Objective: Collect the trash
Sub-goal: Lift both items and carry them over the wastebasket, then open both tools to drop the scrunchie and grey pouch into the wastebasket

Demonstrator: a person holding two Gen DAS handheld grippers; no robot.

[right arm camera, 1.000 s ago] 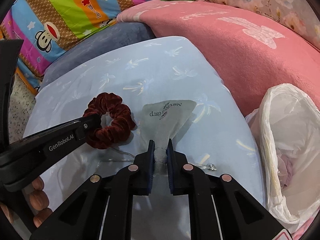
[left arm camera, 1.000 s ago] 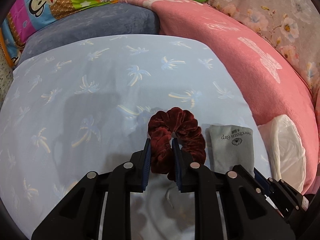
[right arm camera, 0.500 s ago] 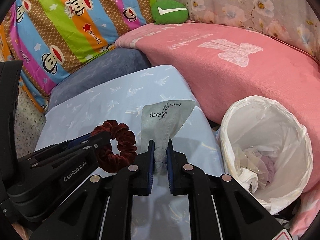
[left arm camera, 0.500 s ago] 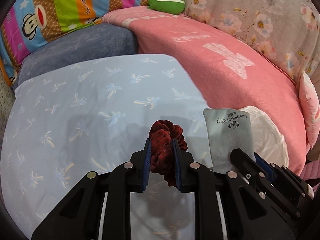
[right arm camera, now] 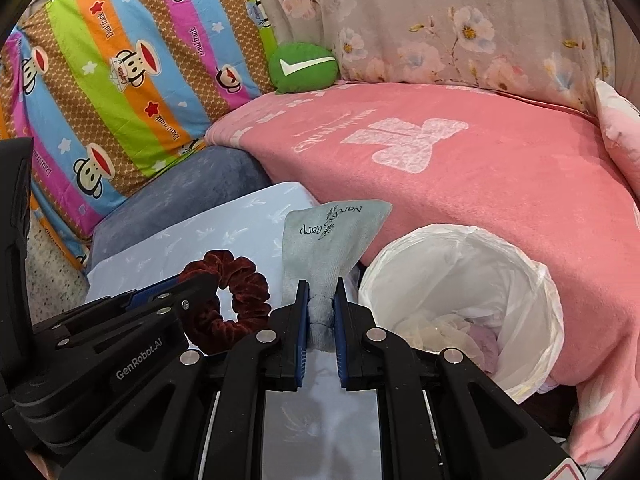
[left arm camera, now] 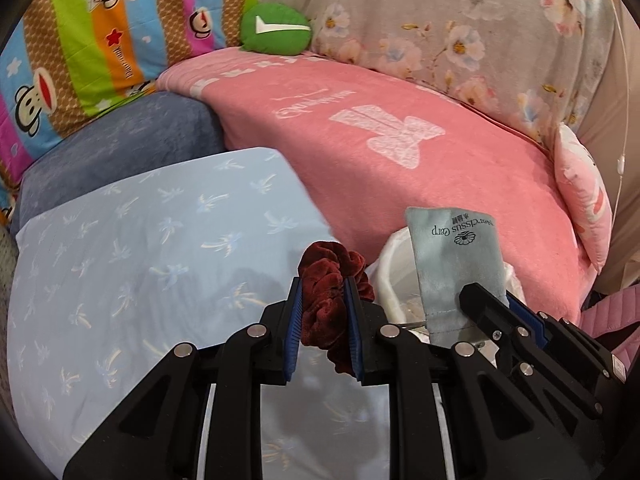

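Beside a pink blanket (right arm camera: pixel 500 184), the white-lined trash bin (right arm camera: pixel 532 280) stands open. Left gripper (left arm camera: pixel 322 308) pinches a maroon scrunchie (left arm camera: pixel 328 296); right gripper (right arm camera: pixel 320 308) clamps a grey cloth pouch (right arm camera: pixel 320 240) by its bunched end, both raised, apparently for dropping in.

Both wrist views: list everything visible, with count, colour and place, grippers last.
scrunchie: 1, dark red, in left gripper
cloth pouch: 1, grey, in right gripper
bin liner: 1, white, beside pink blanket, some trash inside
pink blanket: 1, behind bin
blue sheet: 1, pale, palm print, below grippers
green cushion: 1, at back
monkey-print quilt: 1, striped, left
left gripper: black, shut
right gripper: black, shut
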